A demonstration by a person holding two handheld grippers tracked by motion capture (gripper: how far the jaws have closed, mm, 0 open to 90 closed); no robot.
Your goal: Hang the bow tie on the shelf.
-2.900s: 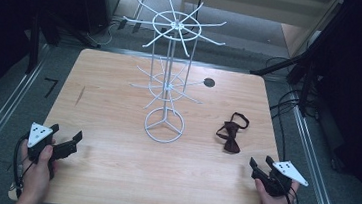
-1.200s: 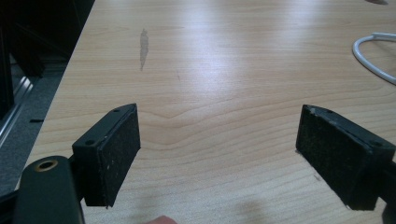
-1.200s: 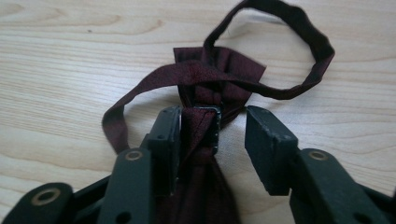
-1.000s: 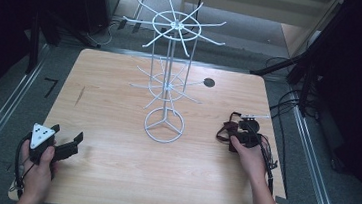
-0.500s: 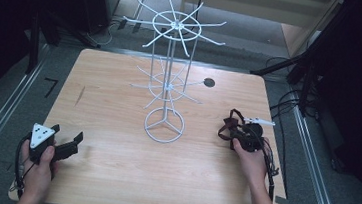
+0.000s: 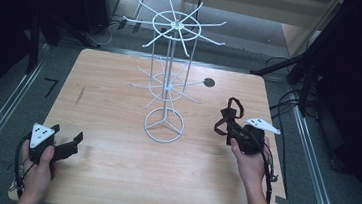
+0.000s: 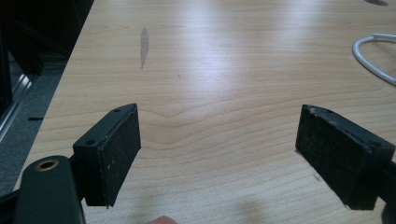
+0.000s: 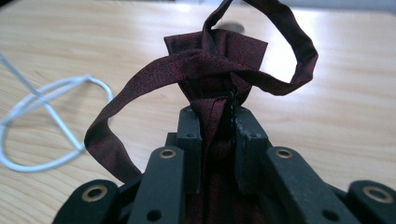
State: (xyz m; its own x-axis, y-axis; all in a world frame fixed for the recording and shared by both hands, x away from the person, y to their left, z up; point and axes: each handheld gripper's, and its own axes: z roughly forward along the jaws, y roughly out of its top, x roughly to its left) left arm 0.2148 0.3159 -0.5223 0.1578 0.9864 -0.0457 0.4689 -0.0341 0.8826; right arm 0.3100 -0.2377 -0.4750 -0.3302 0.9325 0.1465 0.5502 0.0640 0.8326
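A white wire rack (image 6: 170,76) is standing mid-desk (image 6: 106,175) with its ring base just left of the right tongs (image 6: 227,131), and a small black disc (image 6: 209,82) is lying behind it near the far edge. The right tongs are pinching a dark red bow tie (image 6: 227,115) between closed jaws, its strap looping above them, lifted clear of where it was lying seconds ago. The left tongs (image 6: 66,147) are resting wide open and empty at the desk's near left corner, where they were before.
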